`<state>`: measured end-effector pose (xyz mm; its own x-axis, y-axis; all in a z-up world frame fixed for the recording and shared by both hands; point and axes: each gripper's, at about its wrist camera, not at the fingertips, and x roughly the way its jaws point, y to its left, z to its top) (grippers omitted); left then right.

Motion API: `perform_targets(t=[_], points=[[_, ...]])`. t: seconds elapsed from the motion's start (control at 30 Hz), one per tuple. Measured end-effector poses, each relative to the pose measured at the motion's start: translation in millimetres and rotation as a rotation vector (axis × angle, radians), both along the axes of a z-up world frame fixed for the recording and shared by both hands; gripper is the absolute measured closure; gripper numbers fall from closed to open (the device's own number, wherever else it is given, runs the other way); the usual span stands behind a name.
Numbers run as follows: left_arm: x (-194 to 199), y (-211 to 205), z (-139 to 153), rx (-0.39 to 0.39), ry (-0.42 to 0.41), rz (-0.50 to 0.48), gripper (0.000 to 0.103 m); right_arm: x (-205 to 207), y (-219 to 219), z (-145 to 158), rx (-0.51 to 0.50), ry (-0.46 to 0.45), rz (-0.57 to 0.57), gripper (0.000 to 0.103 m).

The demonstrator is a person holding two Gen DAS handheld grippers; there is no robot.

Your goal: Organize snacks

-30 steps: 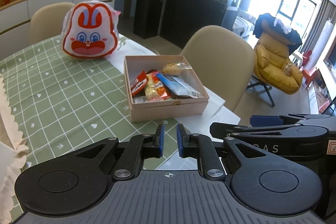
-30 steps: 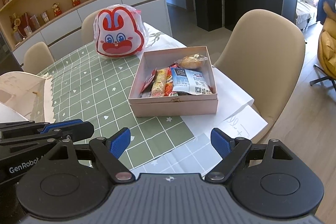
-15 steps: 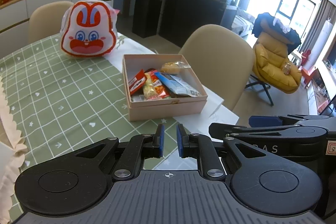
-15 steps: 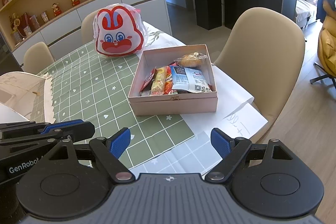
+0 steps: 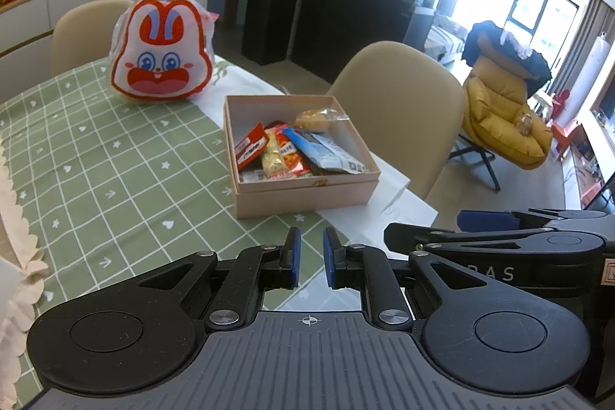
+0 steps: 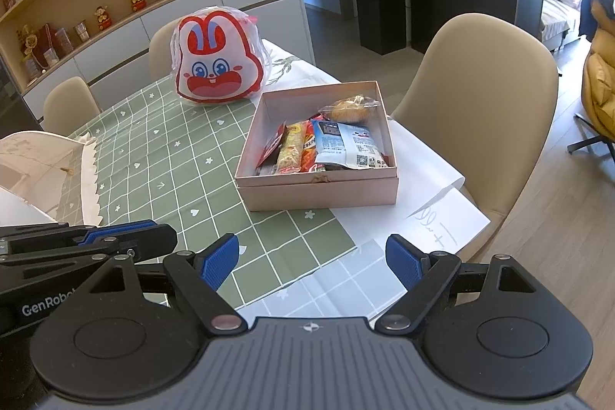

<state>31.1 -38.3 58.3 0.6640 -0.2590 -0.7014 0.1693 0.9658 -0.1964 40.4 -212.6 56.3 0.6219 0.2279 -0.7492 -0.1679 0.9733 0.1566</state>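
Table: a dining table (image 6: 161,156) under a green cloth gridded in white, printed with small hearts, stars and arrows; a white runner crosses its far end.
Chairs: beige padded shell chairs (image 6: 476,91) stand at the table's edge, one right behind the box.
Rabbit bag: a white and red rabbit-face bag wrapped in clear plastic (image 6: 217,64) stands upright on the cloth, beyond the box and to its left, apart from it.
Snack box: an open, square, pale pink cardboard box (image 6: 323,189) sits half on the green cloth, half on the white runner, near the table's right edge.
Snacks: all lie inside the box. A blue and white foil packet (image 6: 346,145) lies on the right, a red wrapper (image 5: 251,145) leans on the left wall, yellow and orange packets lie between them, and a clear-wrapped golden pastry (image 6: 351,110) fills the far corner.
Paper: a white sheet with handwriting (image 6: 442,225) lies just beside the box, nearer the camera.
Left gripper (image 5: 309,258): blue pads nearly together with only a narrow gap, nothing between them, above the cloth short of the box.
Right gripper (image 6: 313,258): jaws spread wide and empty, over the table edge, well short of the box.
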Motion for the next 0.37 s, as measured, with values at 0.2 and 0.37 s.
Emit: perform_targets(t=[0.2,0.37], points=[[2.1,-0.1,-2.2,0.001,0.009,-0.002,0.086,-0.8,-0.6,1.8,-0.004,-0.003,-0.006,0.019],[5.7,3.2,-5.0,-0.019,0.023,0.008,0.086,-0.7,0.7,1.9,-0.005,-0.002,-0.007,0.019]])
